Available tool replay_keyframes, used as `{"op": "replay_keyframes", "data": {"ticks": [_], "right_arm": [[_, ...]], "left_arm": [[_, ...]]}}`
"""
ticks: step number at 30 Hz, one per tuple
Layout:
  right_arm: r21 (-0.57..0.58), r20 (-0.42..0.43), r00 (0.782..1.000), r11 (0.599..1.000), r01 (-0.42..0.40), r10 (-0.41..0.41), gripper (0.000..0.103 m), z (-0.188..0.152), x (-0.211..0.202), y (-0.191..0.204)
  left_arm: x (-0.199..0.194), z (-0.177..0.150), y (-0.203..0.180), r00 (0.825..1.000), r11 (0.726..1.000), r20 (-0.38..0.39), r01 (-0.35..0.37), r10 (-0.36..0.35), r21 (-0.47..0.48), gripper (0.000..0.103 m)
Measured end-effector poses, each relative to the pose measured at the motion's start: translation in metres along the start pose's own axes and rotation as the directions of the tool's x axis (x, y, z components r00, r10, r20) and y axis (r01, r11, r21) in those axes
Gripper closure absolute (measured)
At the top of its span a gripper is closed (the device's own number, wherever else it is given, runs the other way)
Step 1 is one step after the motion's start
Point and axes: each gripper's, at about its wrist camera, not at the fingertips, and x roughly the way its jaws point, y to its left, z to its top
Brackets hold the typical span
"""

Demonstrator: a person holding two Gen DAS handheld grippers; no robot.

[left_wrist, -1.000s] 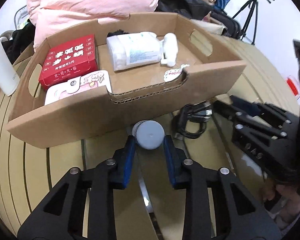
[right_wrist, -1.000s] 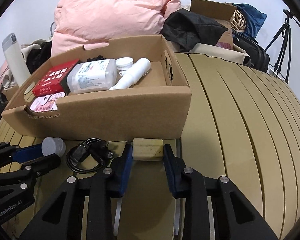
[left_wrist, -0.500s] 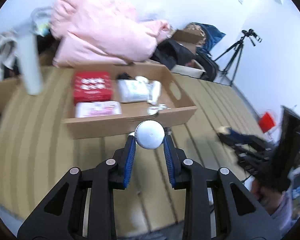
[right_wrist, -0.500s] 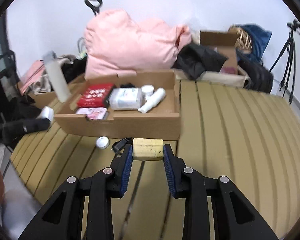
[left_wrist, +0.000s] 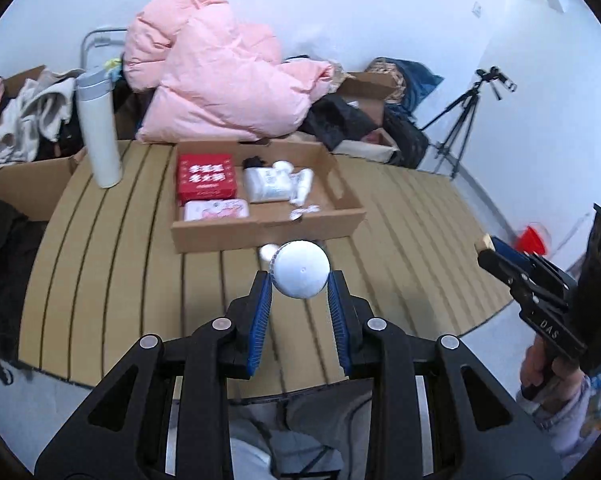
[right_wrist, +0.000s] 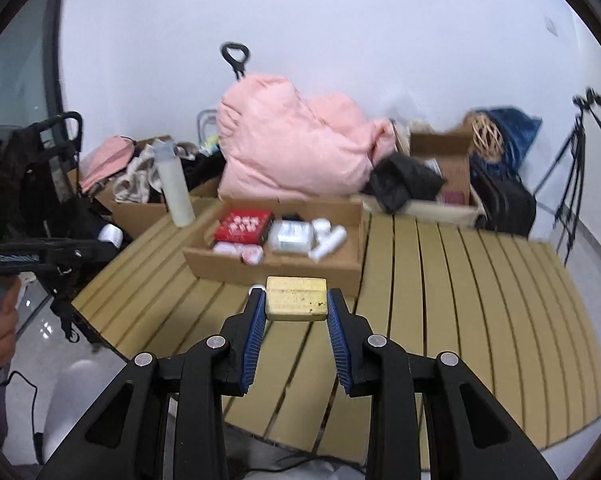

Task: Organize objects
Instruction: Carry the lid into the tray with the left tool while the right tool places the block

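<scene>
1. The cardboard tray (left_wrist: 268, 228) is sitting on the slatted table (left_wrist: 112, 280), far from me. It is holding a red box (left_wrist: 205, 178), a pink-printed packet (left_wrist: 216, 210) near it, a white wrapped pack (left_wrist: 266, 185) and a white bottle (left_wrist: 303, 186) lying on its side to the right.
2. My left gripper (left_wrist: 299, 294) is clamping a round white cap (left_wrist: 299, 269) between its blue ribbed pads, above the near edge of the table.
3. My right gripper (right_wrist: 296, 312) is squeezing a yellowish rectangular block (right_wrist: 296, 299), speckled and worn, in front of the tray.
4. A small white lid (left_wrist: 267, 251) is peeking out behind the cap, mostly hidden.
5. The small bits at the tray's near right are too blurred to name.
</scene>
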Motion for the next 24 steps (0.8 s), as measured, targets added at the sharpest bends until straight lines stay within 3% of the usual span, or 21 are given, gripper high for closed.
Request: {"op": "replay_keyframes", "data": {"ticks": [3,6,11,18,22,24], "right_arm": [[-0.007,0.009,0.998,0.998,-0.059,0.059,0.069,0.031,-0.003,-0.006],[-0.017,-0.039,0.992,0.993,-0.119,0.118,0.069,0.064,0.015,-0.014],[0.062,-0.207,0.959,0.981,-0.186,0.195,0.069,0.100,0.104,-0.033],[0.141,-0.376,0.906,0.978,-0.153,0.196,0.069,0.086,0.232,-0.049],[0.147,-0.446,0.875,0.979,-0.138,0.190,0.069,0.063,0.286,-0.048],[0.140,-0.467,0.864,0.981,-0.136,0.186,0.069,0.054,0.303,-0.046]], "left_arm": [[0.003,0.026,-0.003,1.000,0.999,-0.010,0.026,-0.026,0.022,0.078],[0.022,0.061,0.000,0.998,0.998,-0.040,0.058,-0.058,0.020,0.078],[0.105,0.105,0.016,0.988,0.999,-0.147,0.039,-0.041,-0.017,0.078],[0.220,0.106,0.042,0.954,0.998,-0.299,0.002,-0.022,-0.066,0.078],[0.263,0.093,0.057,0.933,0.997,-0.359,-0.002,-0.026,-0.078,0.078],[0.275,0.089,0.061,0.931,0.998,-0.364,-0.003,-0.021,-0.063,0.078]]}}
